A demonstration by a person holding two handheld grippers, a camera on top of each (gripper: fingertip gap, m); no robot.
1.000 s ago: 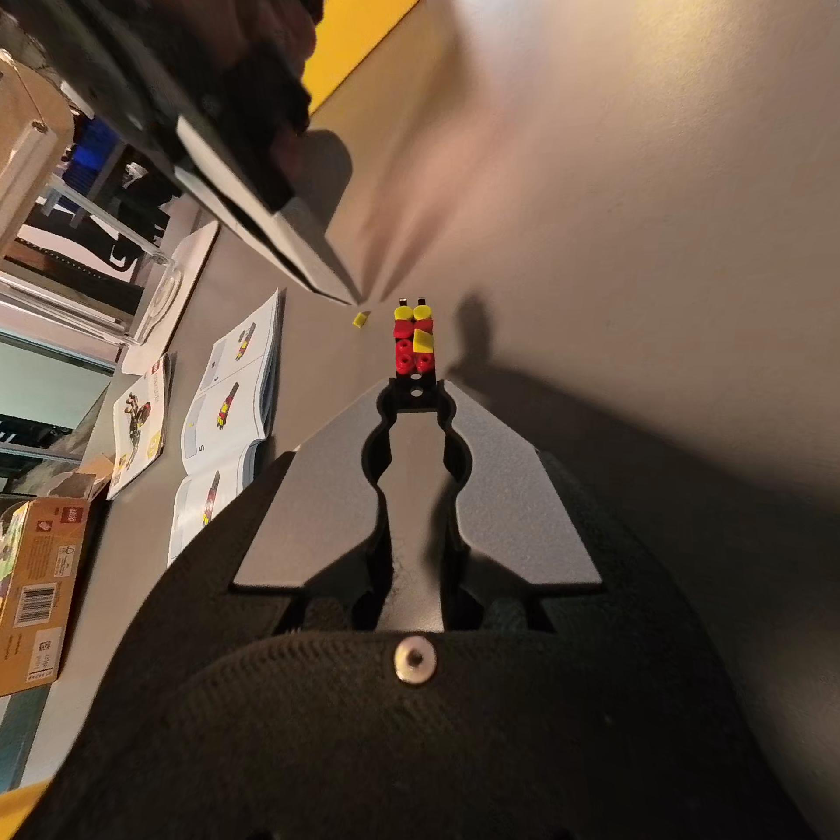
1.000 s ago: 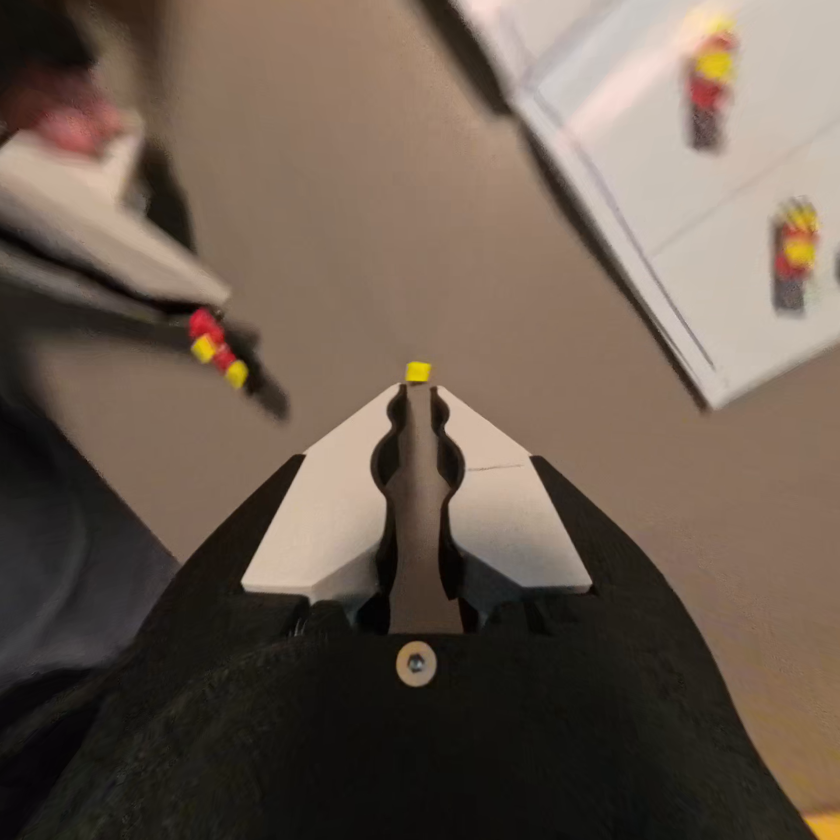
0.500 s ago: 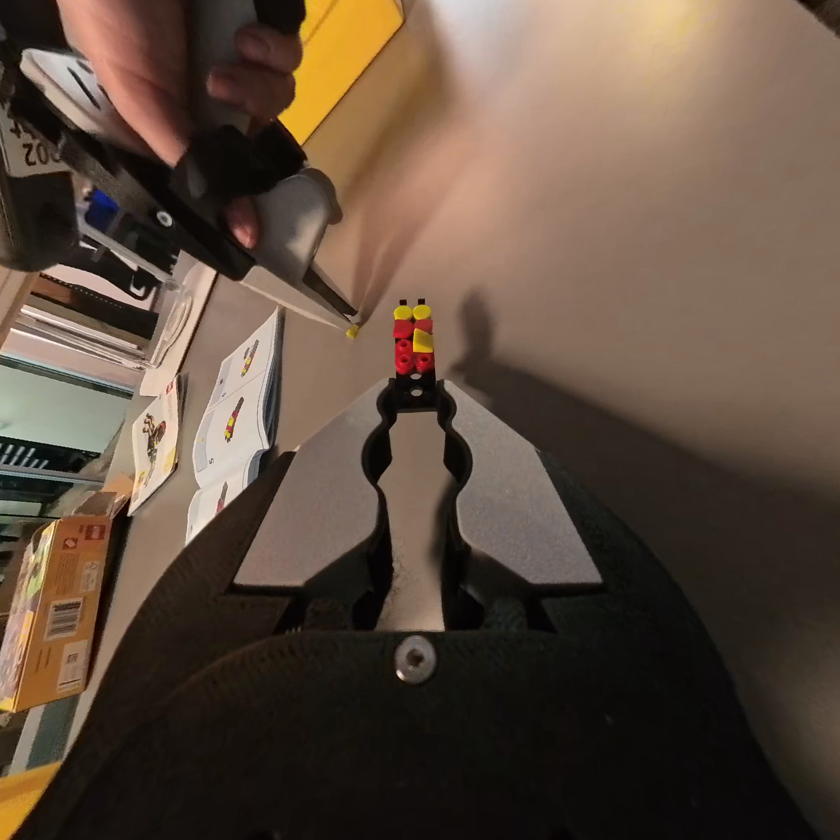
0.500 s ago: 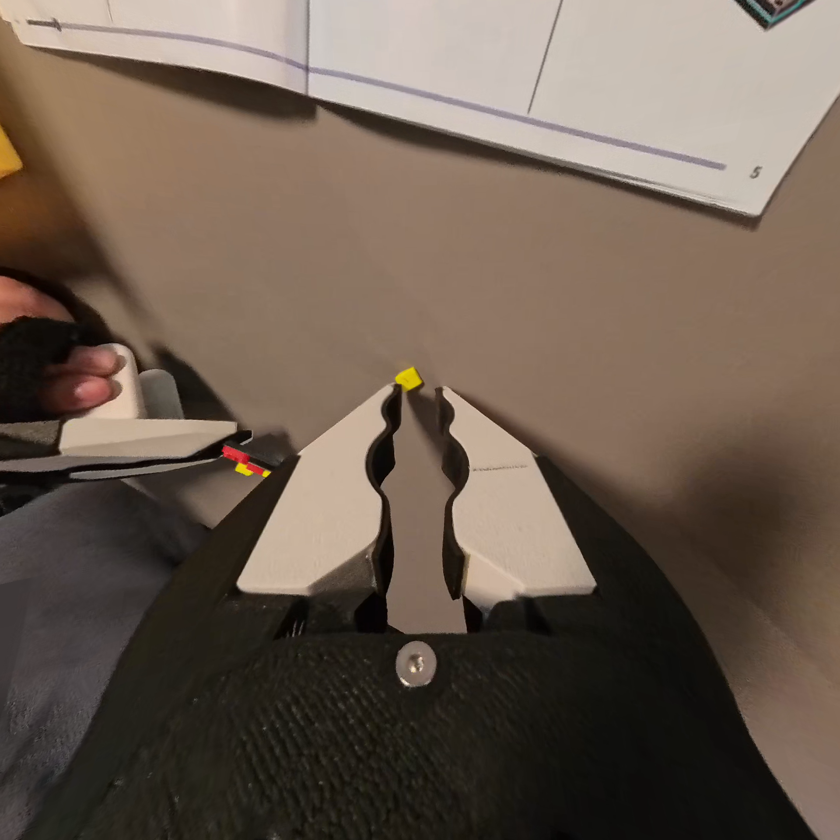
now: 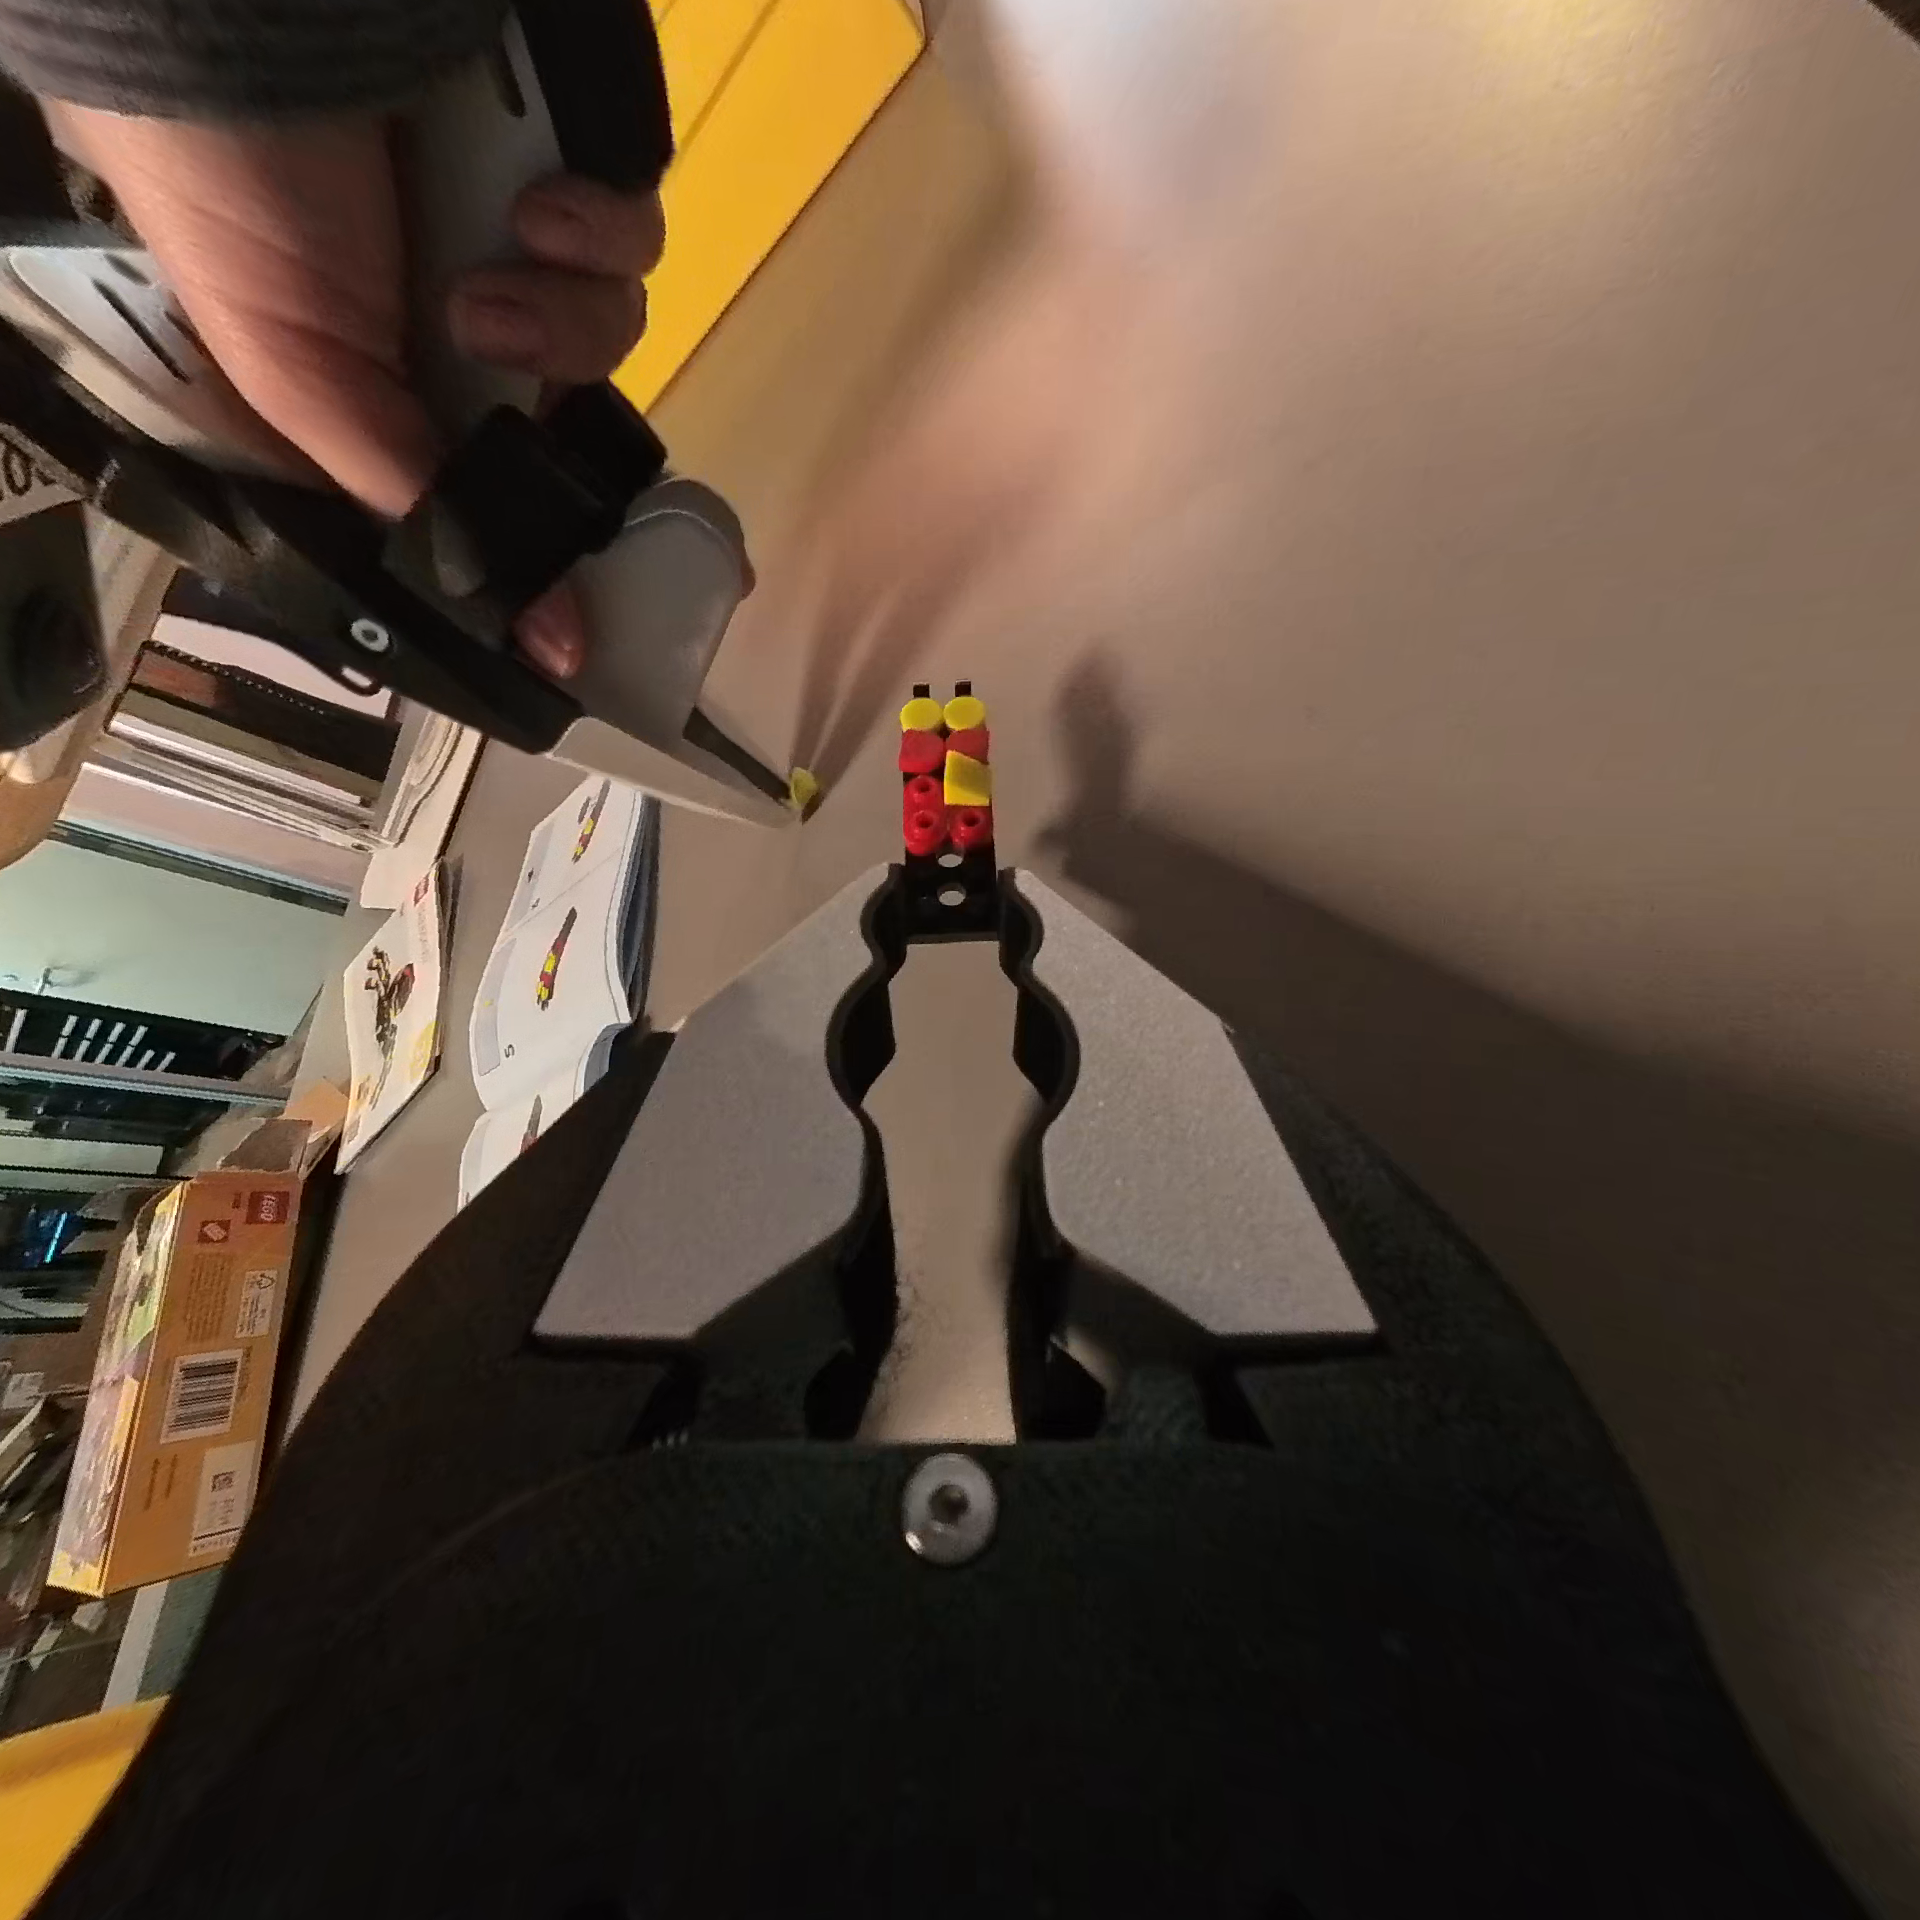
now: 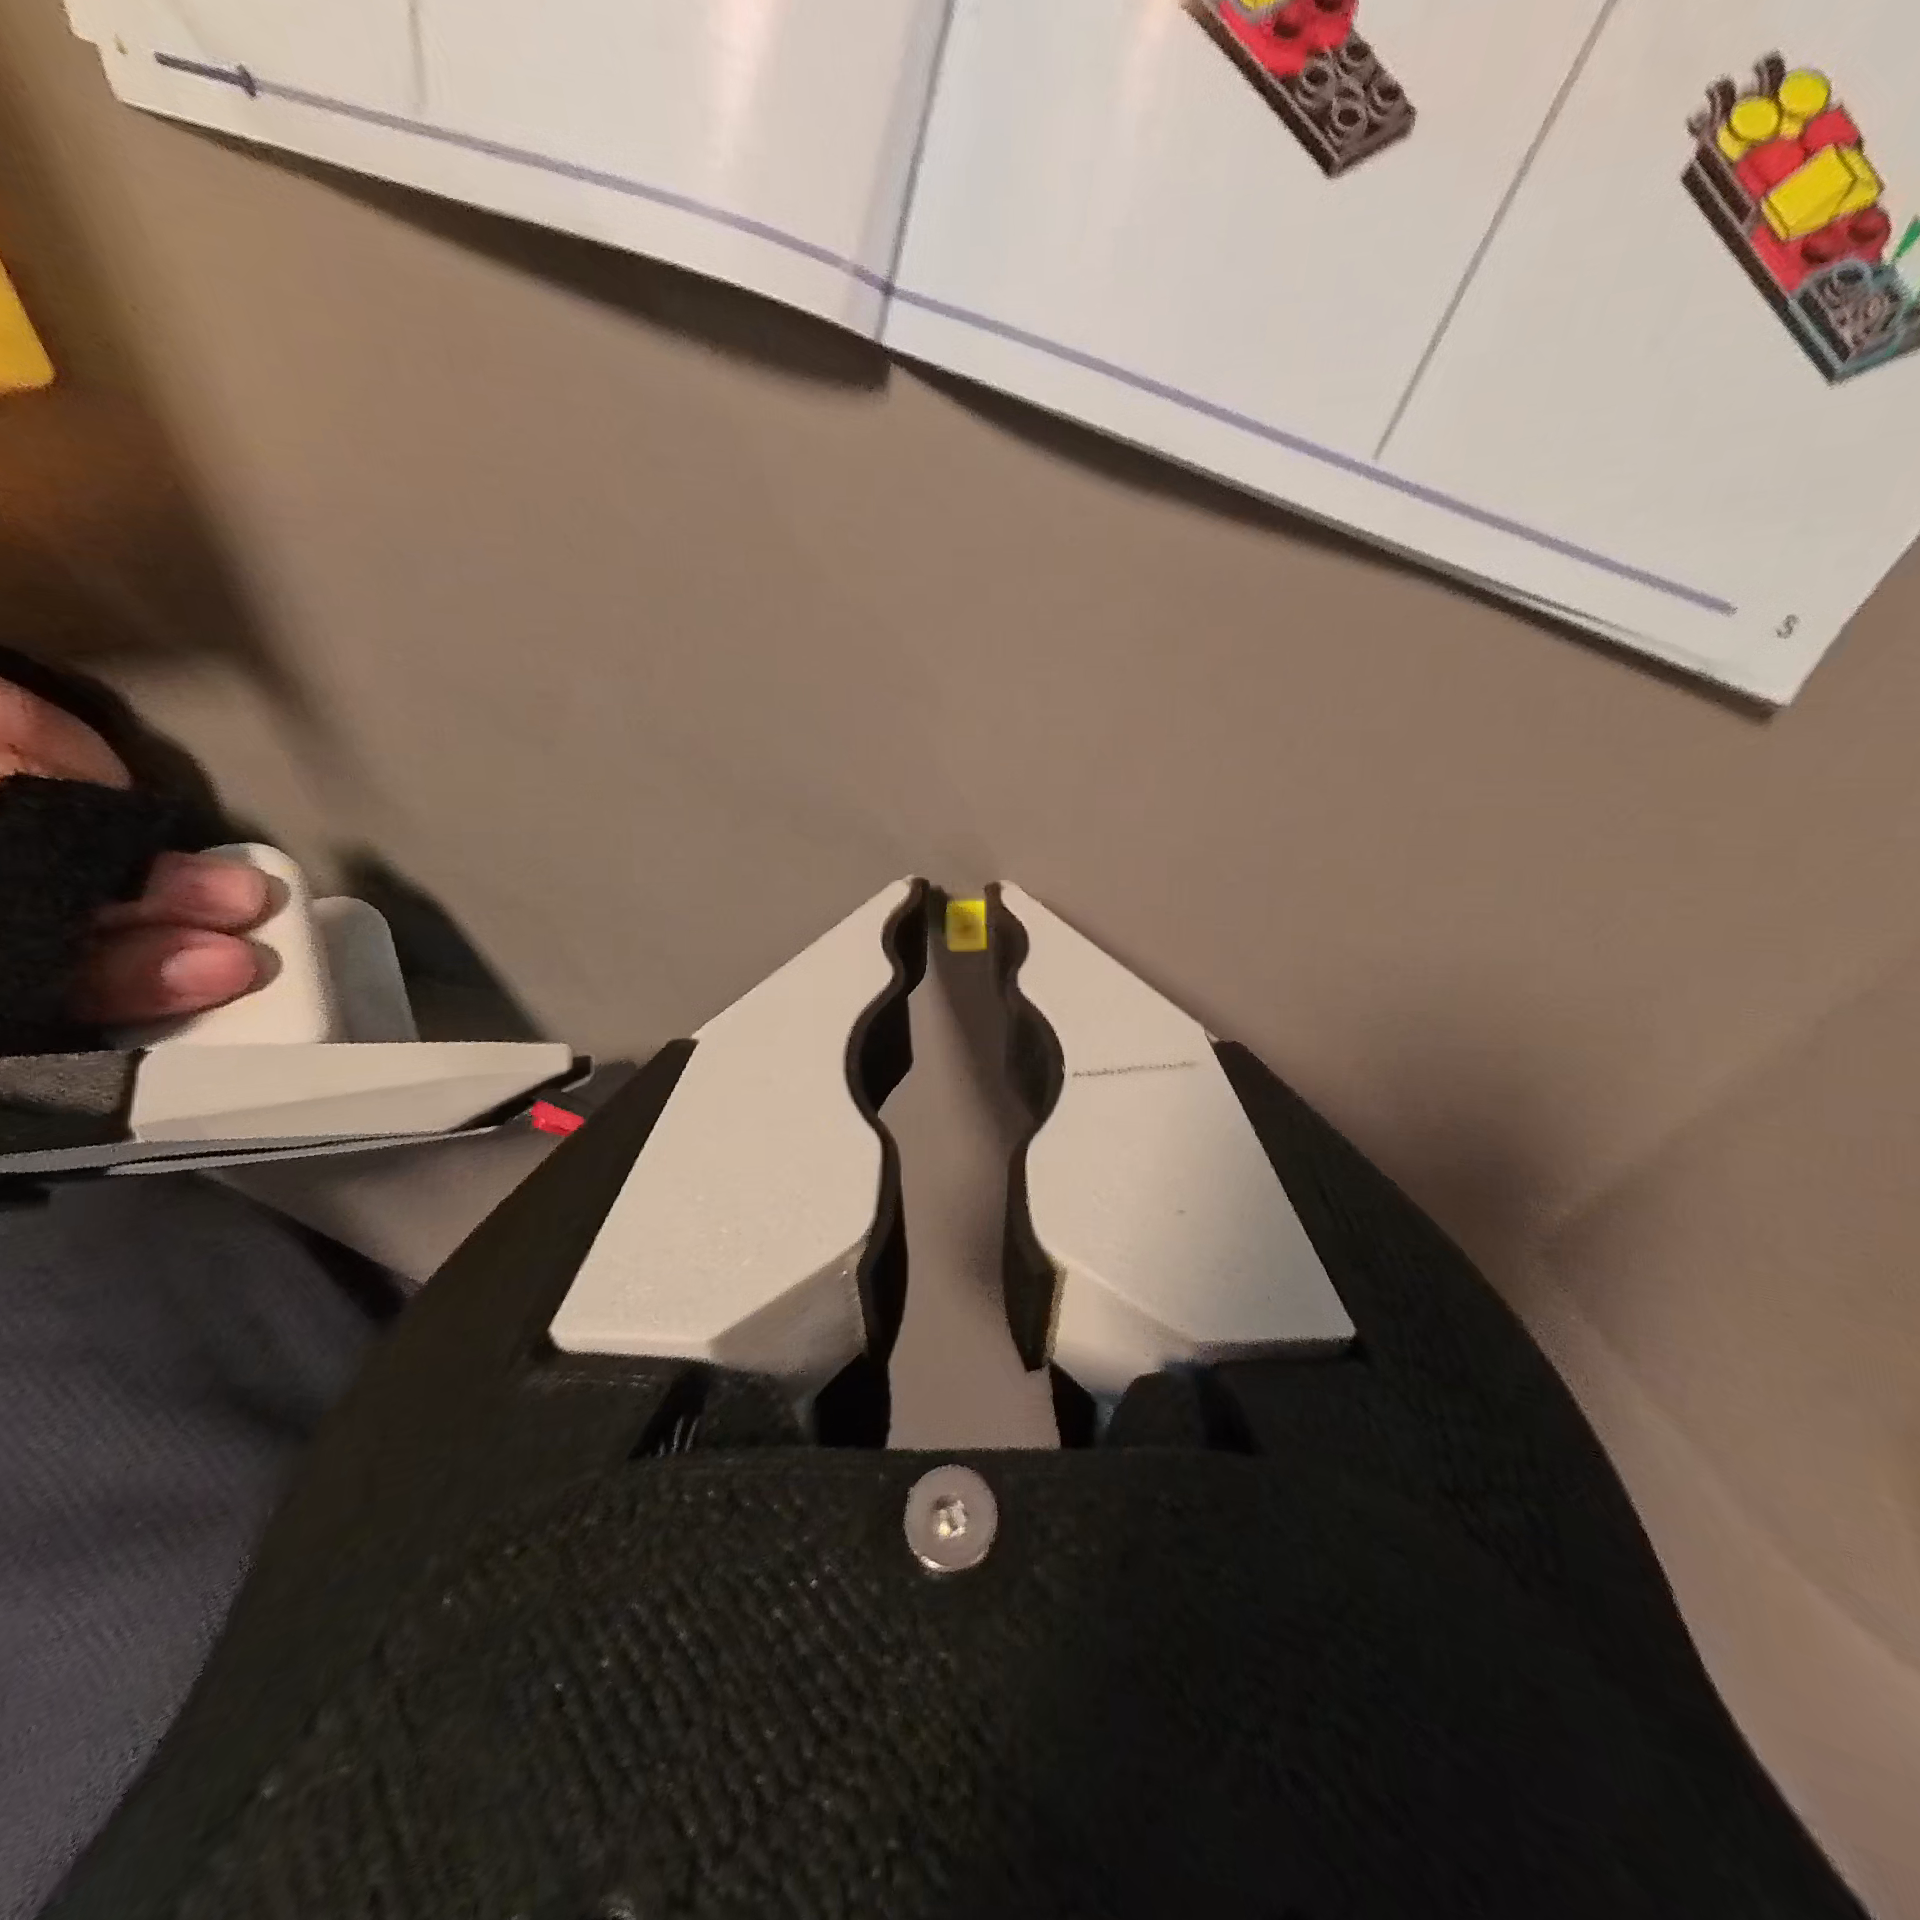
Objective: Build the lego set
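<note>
One loose yellow piece (image 6: pixel 964 924) sits between the right gripper (image 6: pixel 957 896) tips — gap either side; left gripper (image 5: pixel 950 896) clamps one partly built model (image 5: pixel 945 800) by its black base, level above the table (image 5: pixel 1455 520)

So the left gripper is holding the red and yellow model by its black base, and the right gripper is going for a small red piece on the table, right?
Not quite. The piece between the right gripper's fingertips is yellow, not red, as the right wrist view shows. The rest holds: the left gripper grips the model by its black base.

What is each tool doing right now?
Left tool: closed on the lego build.
Right tool: around the yellow piece, grip unclear.
</note>
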